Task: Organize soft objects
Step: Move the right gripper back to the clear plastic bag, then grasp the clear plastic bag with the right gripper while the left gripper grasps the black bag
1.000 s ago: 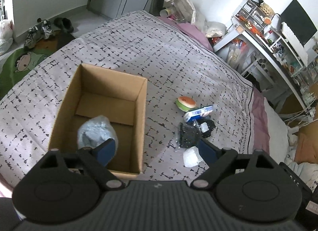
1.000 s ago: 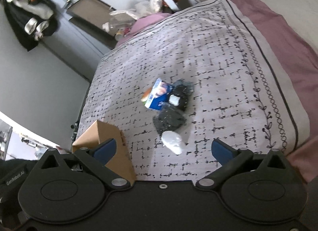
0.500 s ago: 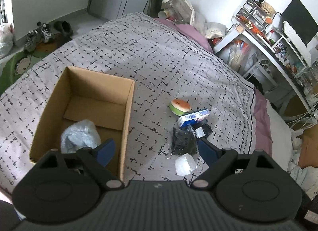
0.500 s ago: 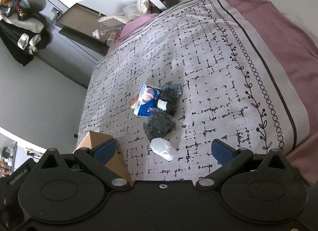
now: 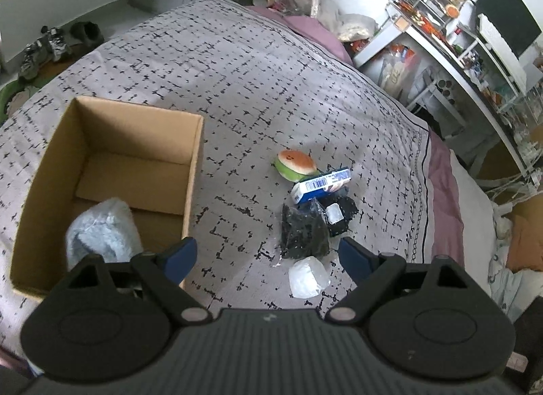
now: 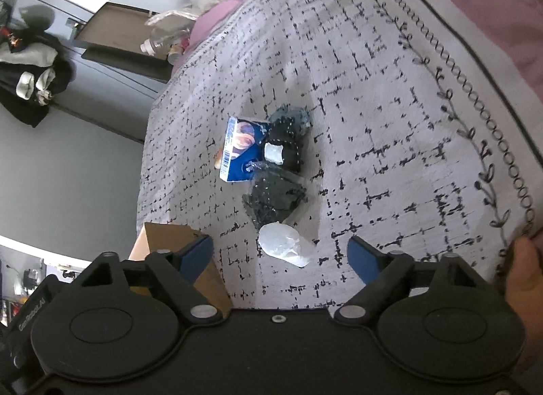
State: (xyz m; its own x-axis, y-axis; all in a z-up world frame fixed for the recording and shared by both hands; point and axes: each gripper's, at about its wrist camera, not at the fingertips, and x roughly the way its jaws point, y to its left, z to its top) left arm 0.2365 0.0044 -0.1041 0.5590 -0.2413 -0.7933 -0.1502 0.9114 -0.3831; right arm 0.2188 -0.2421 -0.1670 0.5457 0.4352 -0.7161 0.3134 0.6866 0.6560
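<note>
Both grippers have swung closer over the heap since a second ago, and the open brown cardboard box (image 5: 112, 164) has slid leftward in my left view. My left gripper (image 5: 264, 255) hangs spread wide and empty; my right gripper (image 6: 280, 252) likewise gapes, holding nothing, above the small crumpled clear plastic packet (image 6: 283, 248). Just beyond lie a black speckled bag (image 5: 303, 232), a blue printed carton (image 5: 320, 185) and a green-and-tan squishy burger toy (image 5: 296, 165), all on the grey patterned bedspread (image 5: 271, 89). One pale blue wrapped bundle (image 5: 101, 228) sits in the box. My worry: the slippery packet could squirt from the pads, or the bag snag alongside.
</note>
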